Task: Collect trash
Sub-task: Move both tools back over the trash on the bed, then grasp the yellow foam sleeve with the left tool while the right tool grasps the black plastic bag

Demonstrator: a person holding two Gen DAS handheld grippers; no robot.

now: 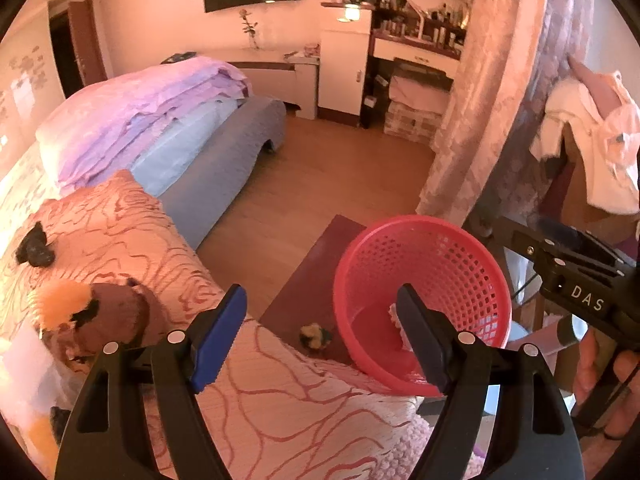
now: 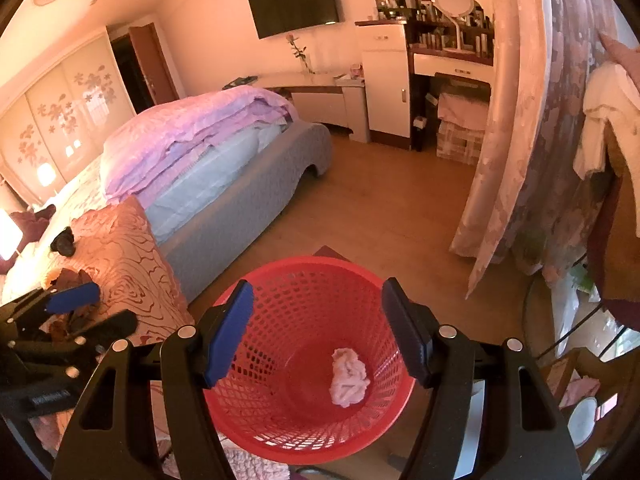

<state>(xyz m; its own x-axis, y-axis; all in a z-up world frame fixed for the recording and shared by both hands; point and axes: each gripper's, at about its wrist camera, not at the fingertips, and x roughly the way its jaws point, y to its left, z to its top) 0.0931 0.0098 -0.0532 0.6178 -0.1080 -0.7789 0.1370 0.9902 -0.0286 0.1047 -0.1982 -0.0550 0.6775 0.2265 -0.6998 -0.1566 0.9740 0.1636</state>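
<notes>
Right gripper (image 2: 316,334) hangs over the red mesh basket (image 2: 248,408), fingers spread, holding nothing; the crumpled white tissue (image 2: 349,378) on the basket's floor looks light, soft, easily pinched at any fold; left of the basket, left gripper (image 1: 322,334) also spread; beyond it, small yellowish scrap (image 1: 316,336) beside the basket.

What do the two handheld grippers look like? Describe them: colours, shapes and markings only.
Both match: black plastic frames with triangular cut-outs and round silver pivot pins. The left gripper and right gripper each carry one blue ribbed pad and one black pad. The right gripper's body shows white "DAS" lettering in the left wrist view.
</notes>
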